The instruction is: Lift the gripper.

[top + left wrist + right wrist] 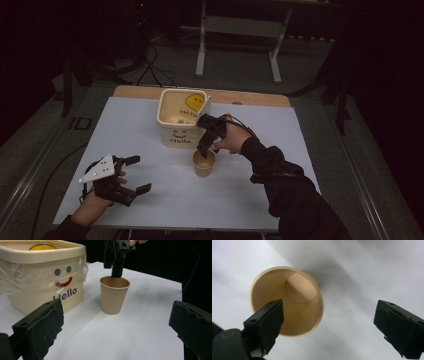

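**Risk: cup tip-over at rim grasp**

Paper cup (204, 163) stands upright and empty on the white table (150, 125), just in front of the "Hello" bin (181, 122). My right gripper (206, 146) hangs over its rim, jaws wide, one jaw above the mouth, other outside the wall. Left gripper (134, 174) idles open, well apart. Hazards, imo: off-centre closure shoves the light cup over; hard squeeze crushes the wall; sideways drift knocks it against the bin.
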### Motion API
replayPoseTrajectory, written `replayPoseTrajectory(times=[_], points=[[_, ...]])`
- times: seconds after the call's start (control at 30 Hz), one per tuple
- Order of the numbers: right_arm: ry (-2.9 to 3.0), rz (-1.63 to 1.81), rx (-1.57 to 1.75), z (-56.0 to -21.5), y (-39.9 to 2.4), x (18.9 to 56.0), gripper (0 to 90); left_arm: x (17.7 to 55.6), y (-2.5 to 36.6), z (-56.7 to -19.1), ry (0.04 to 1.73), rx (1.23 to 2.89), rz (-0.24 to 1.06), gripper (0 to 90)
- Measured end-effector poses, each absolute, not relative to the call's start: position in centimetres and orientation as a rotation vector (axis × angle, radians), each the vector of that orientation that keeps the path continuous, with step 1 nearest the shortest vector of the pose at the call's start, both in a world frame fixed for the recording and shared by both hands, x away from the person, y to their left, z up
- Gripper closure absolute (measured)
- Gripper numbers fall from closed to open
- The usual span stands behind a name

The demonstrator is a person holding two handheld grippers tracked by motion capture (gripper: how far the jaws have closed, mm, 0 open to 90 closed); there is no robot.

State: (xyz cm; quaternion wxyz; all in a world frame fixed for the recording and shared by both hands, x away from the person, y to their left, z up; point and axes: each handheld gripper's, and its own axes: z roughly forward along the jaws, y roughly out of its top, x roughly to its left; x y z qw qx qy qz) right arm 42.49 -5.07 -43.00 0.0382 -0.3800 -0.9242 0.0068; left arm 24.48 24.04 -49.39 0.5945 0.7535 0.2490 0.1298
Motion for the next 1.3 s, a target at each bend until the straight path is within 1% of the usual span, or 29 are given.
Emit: replayPoseTrajectory(times=[0.43, 0.6, 1.3], points=[[-2.882, 0.032, -1.046, -39.8, -4.8, 42.4, 9.2, 24.5, 23.9, -49.4, 0.567, 1.750, 0.288, 0.6], [-2.887, 0.026, -0.951, -38.6, -4.7, 42.3, 9.2, 24.4, 23.9, -49.5, 0.558, 1.756, 0.283, 0.6], [-2.969, -0.036, -0.612, -35.3, -3.9, 41.3, 9.2, 24.4, 23.8, -49.5, 0.544, 1.758, 0.266, 0.6]])
